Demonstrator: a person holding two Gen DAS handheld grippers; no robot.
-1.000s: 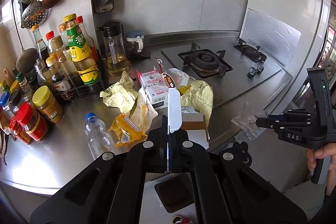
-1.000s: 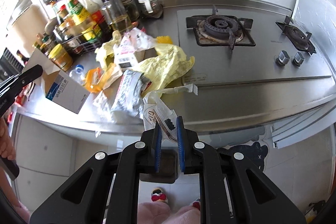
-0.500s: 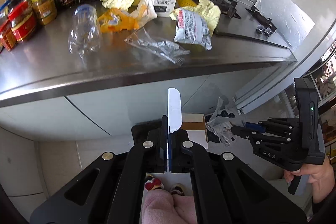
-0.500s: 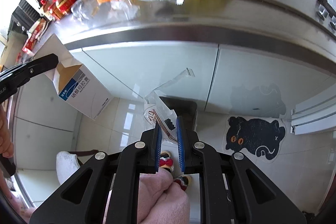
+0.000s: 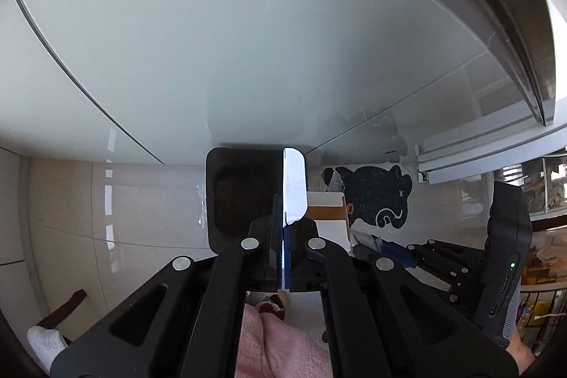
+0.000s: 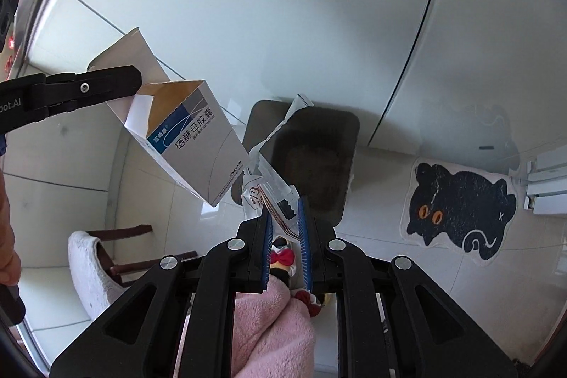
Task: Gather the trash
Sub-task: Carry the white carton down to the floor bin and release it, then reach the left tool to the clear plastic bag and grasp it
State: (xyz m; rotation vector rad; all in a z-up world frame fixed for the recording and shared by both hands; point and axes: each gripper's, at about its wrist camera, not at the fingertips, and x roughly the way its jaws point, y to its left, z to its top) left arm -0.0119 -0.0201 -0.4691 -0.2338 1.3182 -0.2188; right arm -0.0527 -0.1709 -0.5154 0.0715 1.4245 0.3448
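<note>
Trash in both grips, over the bin. Left hand-held gripper [image 5: 283, 218] pressed together on a flap of the box [image 6: 191, 144]; the white flap stands up between its fingers in the left wrist view. Box hangs open-end up, tilted, white and grey with a blue band and printed text, just left of the bin [image 6: 312, 165] in the right wrist view.

Right hand-held gripper [image 6: 285, 218] pinches a clear wrapper [image 6: 273, 186] between its blue pads; jaws stand narrowly apart with the film between. Wrapper sticks up and forward over the bin's near left corner, its lower end just beside the box's bottom corner.

Bin: dark, square with rounded corners, on the tiled floor against pale cabinet doors [image 6: 248, 6]. Both grippers point steeply down toward it.

Cat mat [image 6: 460, 204], black, orange eyes, lies on the floor right of the bin. Pink fleece trousers [image 6: 276, 325] and slippers with a red bow [image 6: 283, 257] below the grippers. White-cushioned stool [image 6: 92, 264] at lower left.
</note>
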